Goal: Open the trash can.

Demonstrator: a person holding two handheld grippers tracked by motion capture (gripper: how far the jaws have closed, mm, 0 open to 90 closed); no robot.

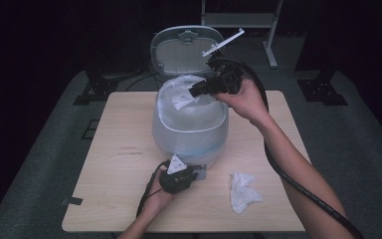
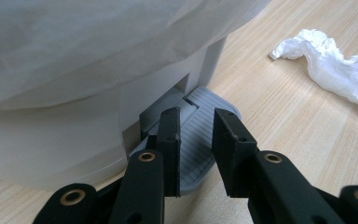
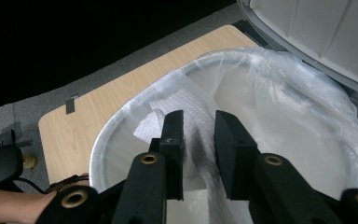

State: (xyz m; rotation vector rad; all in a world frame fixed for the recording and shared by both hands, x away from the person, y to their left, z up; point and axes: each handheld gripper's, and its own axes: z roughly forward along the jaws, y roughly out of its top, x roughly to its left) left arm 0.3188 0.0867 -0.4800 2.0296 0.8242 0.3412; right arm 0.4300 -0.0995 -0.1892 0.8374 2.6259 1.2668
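- Standing in the middle of the table (image 1: pixel 129 149), the white pedal bin (image 1: pixel 189 129) has its lid (image 1: pixel 184 50) swung up and back, and a thin clear liner bag (image 3: pixel 279 93) is folded over its rim
- Pressing at the foot of the bin, the left gripper (image 2: pixel 196 154) sits low on the near side of it, its black jaws a small gap apart over the grey ribbed pedal (image 2: pixel 200 135) that juts from the bin's base; nothing is clamped between them, and whether a jaw tip touches the pedal I cannot tell
- The left hand (image 1: pixel 156 194) grips that tool from the table's near edge, just in front of the bin
- The right gripper (image 3: pixel 198 154) hangs above the bin's open mouth, pointing down into it from the far right side of the rim; its jaws stand slightly apart with nothing pinched
- Inside the bin, below those jaws, a crumpled white tissue (image 3: pixel 172 112) lies against the liner on the bin's inner wall
- A second crumpled tissue (image 1: pixel 242 191) lies on the table to the right of the bin's base, near the front edge and well apart from the pedal
- The right forearm (image 1: pixel 288 149) reaches in past the bin's right side
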